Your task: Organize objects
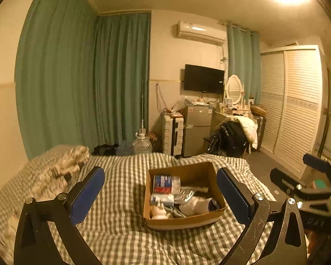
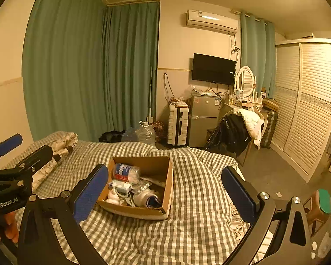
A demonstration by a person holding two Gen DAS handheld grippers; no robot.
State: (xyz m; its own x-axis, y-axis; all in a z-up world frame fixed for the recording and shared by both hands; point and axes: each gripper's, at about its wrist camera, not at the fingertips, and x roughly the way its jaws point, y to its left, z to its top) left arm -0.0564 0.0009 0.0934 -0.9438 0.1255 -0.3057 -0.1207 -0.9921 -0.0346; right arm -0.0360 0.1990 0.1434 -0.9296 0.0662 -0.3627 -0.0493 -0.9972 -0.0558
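Cardboard box [image 1: 183, 218] on checked bed [image 1: 121, 231], already holding bottle [image 1: 166, 183] and clutter. Left gripper [image 1: 161, 195] and right gripper [image 2: 165, 193] spread wide, empty, hovering: judged between picks.

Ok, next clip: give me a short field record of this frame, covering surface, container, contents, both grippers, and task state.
surface: bed with checked cover
container: open cardboard box on the bed
contents: bottle, small white figure, white rolled cloth, other items unclear
left gripper: jaws open, empty, box ahead between them
right gripper: jaws open, empty, above the bed
task state: nothing grasped yet
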